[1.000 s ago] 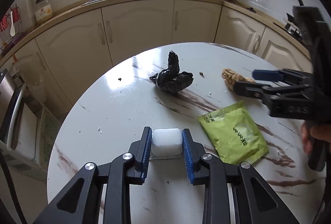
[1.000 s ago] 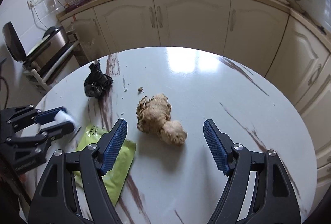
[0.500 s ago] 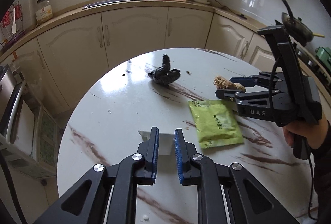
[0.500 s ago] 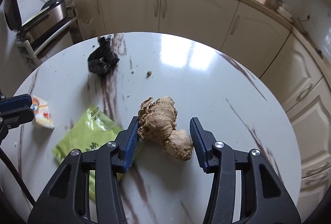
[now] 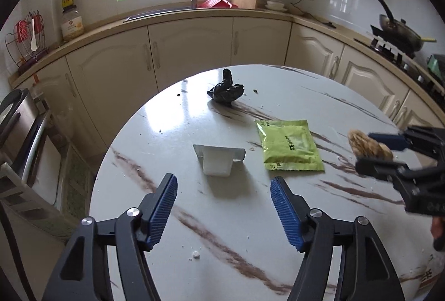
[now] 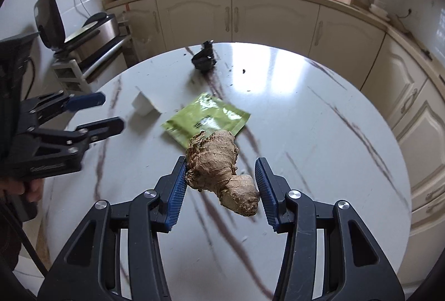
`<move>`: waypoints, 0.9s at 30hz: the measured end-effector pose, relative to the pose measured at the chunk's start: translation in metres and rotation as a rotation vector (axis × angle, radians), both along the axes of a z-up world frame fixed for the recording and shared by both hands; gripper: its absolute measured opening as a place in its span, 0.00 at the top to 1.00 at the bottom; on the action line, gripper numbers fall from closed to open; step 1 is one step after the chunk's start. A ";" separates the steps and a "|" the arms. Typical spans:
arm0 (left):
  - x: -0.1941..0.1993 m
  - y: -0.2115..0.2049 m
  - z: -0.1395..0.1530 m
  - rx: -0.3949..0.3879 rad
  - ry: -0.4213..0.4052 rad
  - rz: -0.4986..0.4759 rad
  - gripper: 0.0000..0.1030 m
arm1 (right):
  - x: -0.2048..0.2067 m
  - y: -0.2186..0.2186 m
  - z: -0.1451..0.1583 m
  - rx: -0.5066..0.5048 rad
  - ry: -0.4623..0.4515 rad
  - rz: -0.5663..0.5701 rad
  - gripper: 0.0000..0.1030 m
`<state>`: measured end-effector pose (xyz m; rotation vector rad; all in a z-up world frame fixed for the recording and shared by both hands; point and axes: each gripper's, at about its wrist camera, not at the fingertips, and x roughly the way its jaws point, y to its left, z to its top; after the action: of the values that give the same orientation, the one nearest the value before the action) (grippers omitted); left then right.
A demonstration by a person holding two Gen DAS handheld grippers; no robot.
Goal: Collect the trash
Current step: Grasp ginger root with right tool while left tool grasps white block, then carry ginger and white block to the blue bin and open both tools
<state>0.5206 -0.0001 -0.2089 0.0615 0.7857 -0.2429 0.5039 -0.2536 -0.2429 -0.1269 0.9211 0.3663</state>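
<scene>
My right gripper [image 6: 221, 189] is shut on a knobbly piece of ginger root [image 6: 219, 173] and holds it above the round marble table [image 6: 319, 134]; it also shows in the left wrist view [image 5: 367, 148]. My left gripper [image 5: 224, 206] is open and empty, held above the table just short of a small white cup with a foil lid [image 5: 218, 159], which lies on its side. A green sachet [image 5: 289, 145] lies flat right of the cup. A crumpled black bag [image 5: 225, 91] sits farther back.
Cream kitchen cabinets [image 5: 189, 51] curve around behind the table. A metal appliance on a rack [image 6: 91, 37] stands left of the table. A wok [image 5: 400, 31] sits on the stove at the right. Crumbs [image 5: 196, 254] dot the tabletop.
My left gripper opened, let go of the white cup and drew back from it. My right gripper closed on the ginger and lifted it off the table.
</scene>
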 end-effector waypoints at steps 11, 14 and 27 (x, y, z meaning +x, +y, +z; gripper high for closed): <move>0.046 -0.007 -0.025 0.036 0.059 0.020 0.39 | 0.002 -0.005 -0.013 0.061 0.037 0.017 0.55; 0.060 -0.009 -0.032 0.031 0.091 0.005 0.59 | 0.007 -0.009 -0.018 0.082 0.050 0.013 0.55; 0.029 -0.008 -0.025 -0.024 0.076 -0.023 0.76 | 0.004 0.000 -0.022 0.086 0.055 -0.012 0.55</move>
<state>0.5501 -0.0083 -0.2336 0.0388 0.8582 -0.2778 0.5084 -0.2536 -0.2651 -0.0328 0.9582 0.3986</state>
